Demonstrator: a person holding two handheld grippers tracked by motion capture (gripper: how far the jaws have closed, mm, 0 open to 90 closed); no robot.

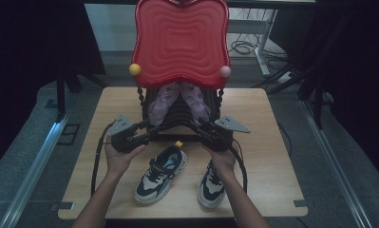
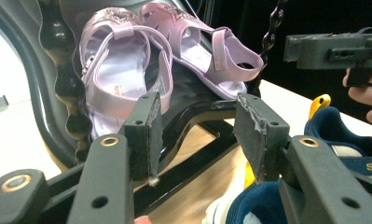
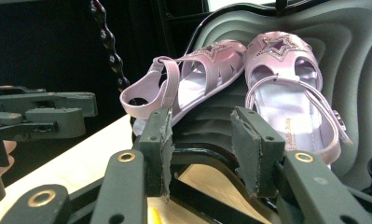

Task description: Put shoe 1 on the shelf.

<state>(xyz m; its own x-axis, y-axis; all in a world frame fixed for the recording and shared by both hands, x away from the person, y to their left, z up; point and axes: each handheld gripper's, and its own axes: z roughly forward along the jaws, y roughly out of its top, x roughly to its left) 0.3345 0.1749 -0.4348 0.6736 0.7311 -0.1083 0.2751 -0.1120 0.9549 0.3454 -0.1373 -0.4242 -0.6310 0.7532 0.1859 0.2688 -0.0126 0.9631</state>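
Wooden table (image 1: 268, 142) with a black shoe rack (image 1: 177, 114) under a red lid (image 1: 180, 38), both grippers at its front.
Pink sandals (image 1: 177, 102) lie on the rack's shelf, apparently untouched; navy sneakers (image 1: 161, 173) sit on the table below; left gripper (image 1: 146, 128) and right gripper (image 1: 202, 127) have jaws apart, nothing between.

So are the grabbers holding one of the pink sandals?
No, nothing is held. The left gripper and right gripper both stand open with empty jaws, short of the pink sandals on the black rack.
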